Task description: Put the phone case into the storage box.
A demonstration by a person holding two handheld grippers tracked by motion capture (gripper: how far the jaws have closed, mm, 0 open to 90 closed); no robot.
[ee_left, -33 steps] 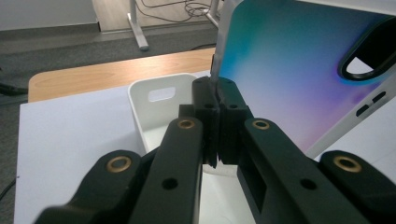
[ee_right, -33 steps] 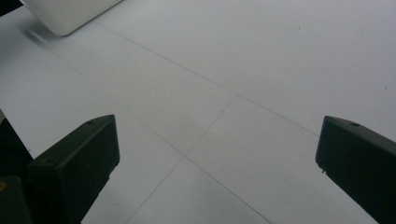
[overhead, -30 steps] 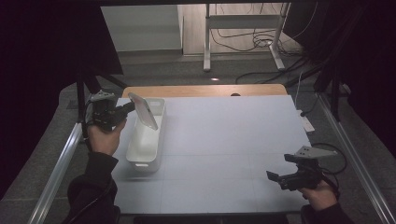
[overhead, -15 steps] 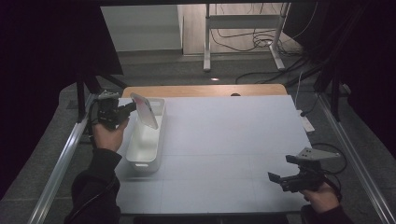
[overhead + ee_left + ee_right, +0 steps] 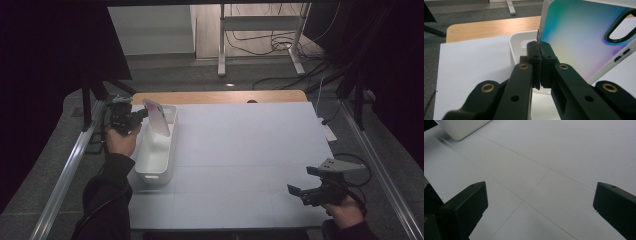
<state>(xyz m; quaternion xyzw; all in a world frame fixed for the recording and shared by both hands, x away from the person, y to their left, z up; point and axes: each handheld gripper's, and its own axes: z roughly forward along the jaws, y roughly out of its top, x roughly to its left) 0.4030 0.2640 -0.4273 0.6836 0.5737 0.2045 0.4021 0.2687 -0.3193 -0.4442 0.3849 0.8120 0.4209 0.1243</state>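
A phone case (image 5: 156, 116) with an iridescent pastel back stands tilted on edge above the far end of a white bin (image 5: 155, 165). My left gripper (image 5: 144, 114) comes at it from the left and is shut on the case's thin edge. In the left gripper view the jaws meet at the left edge of the case (image 5: 579, 37), pinched in my left gripper (image 5: 539, 48), with the rim of the bin (image 5: 519, 40) just behind. My right gripper (image 5: 295, 191) hovers open near the table's front right corner. In its own view my right gripper (image 5: 540, 192) has bare table between its jaws.
The white table top (image 5: 250, 150) has a wooden strip (image 5: 220, 96) along its far edge. Metal rails (image 5: 65, 180) run down both sides. A corner of the bin (image 5: 461, 130) shows far off in the right gripper view. Cables lie on the floor behind.
My left gripper has carried the phone case a little toward the far end of the bin and slightly lower. The right gripper has stayed put.
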